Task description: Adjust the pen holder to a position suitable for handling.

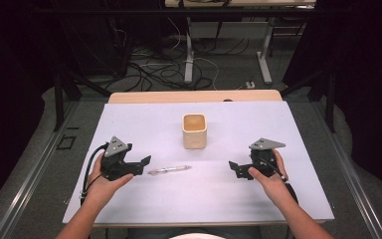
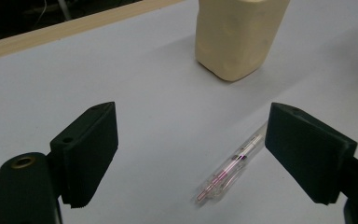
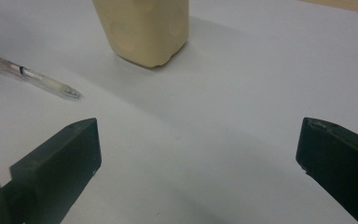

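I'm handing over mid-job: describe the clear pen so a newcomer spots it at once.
On the white table top, look in front of the cream square-sided cup, toward the person. There a slim clear plastic pen with a pink refill lies flat, just off the left gripper: the only long, thin, see-through thing there.

A cream cup (image 1: 194,130) stands upright on my white table (image 1: 278,199); cables (image 1: 154,67) sprawl on the floor beyond.

Clear pen (image 1: 169,170) flat on table (image 1: 204,199)
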Demonstrator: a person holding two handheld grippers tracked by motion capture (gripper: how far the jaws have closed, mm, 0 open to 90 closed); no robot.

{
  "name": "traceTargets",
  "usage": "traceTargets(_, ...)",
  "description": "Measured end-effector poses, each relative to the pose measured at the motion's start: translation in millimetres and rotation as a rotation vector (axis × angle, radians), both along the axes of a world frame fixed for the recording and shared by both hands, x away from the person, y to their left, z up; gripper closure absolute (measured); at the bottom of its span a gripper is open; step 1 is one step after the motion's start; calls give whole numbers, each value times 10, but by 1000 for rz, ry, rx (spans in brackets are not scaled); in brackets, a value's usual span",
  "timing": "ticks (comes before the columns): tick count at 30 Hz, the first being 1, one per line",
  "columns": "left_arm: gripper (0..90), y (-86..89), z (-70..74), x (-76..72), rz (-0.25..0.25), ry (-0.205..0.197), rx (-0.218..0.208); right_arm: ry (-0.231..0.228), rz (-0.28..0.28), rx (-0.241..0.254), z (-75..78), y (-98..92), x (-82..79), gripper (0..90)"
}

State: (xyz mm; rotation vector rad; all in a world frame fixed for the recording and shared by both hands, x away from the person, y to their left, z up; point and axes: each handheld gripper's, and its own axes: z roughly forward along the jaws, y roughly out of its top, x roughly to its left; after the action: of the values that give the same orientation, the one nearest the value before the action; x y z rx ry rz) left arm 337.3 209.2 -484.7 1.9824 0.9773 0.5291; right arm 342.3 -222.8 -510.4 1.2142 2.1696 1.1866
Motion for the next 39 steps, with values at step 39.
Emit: traceTargets(39,324,-682,-86,228,-215,46,355,28,-31,0,-119,-103,47,25)
